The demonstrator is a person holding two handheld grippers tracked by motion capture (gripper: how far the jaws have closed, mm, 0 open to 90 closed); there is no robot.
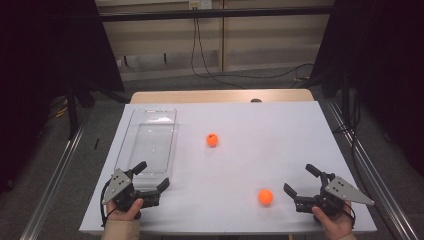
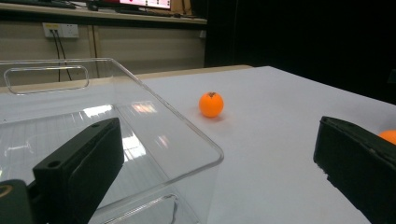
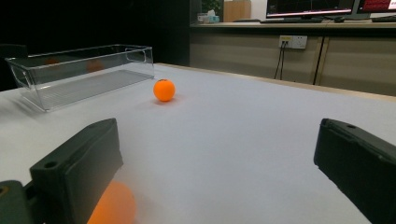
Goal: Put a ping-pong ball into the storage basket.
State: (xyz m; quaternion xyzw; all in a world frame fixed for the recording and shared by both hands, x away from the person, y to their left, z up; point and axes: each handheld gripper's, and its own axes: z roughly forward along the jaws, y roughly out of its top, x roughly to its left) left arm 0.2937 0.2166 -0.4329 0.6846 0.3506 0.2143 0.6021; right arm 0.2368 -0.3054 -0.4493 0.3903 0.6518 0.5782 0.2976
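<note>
Item: two orange balls on a white table (image 1: 240,120), with a clear plastic bin (image 1: 150,137) lying empty along the table's left side, its long axis running away from the person.

Near ball (image 1: 265,196): rested close to the front edge, just beside the right gripper (image 1: 302,181) and on that gripper's left. In the right gripper view it showed as an orange blur (image 3: 112,205) low behind the left-hand jaw, outside the gap rather than within it. Judged the nearer target, and the right hand the nearer hand by a wide margin.

Far ball (image 1: 212,140): sat mid-table, just to the right of the bin and well apart from both grippers; roughly ahead of each along its jaws (image 2: 211,104) (image 3: 164,90).

Left gripper (image 1: 152,175): jaws stood wide, nothing between them, held at the bin's near end with one jaw over its corner.

Right gripper: jaws likewise spread wide and empty.

Governing relation: the near ball lay sideways of the right gripper's opening, not in line with it; a leftward swing would probably be needed before closing.
</note>
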